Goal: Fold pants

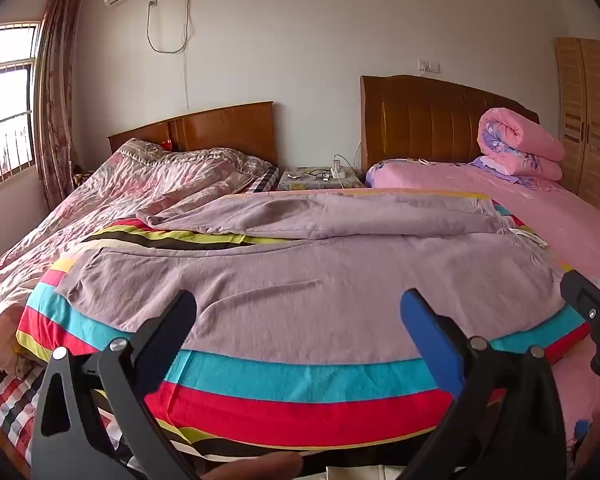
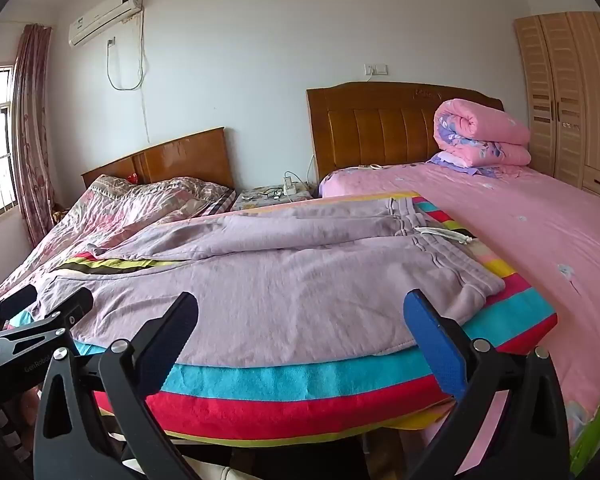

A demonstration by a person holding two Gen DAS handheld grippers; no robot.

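Lilac pants (image 1: 300, 264) (image 2: 280, 268) lie spread flat on a striped, many-coloured cloth (image 1: 300, 376) (image 2: 300, 376). Their waistband (image 2: 440, 236) with a white drawstring (image 2: 444, 234) is at the right, and the legs run off to the left. My left gripper (image 1: 300, 304) hovers open over the near edge of the pants with nothing between its fingers. It also shows at the left of the right wrist view (image 2: 40, 312). My right gripper (image 2: 300, 304) stands open too, nearer the waistband end, and is partly seen at the edge of the left wrist view (image 1: 592, 308).
A bed with a pink sheet (image 2: 520, 240) lies to the right and carries a rolled pink quilt (image 2: 480, 136). A rumpled floral bed (image 1: 100, 200) is at the left. Between the headboards stands a nightstand (image 1: 320, 178) with a power strip. A wardrobe (image 2: 572, 100) fills the far right.
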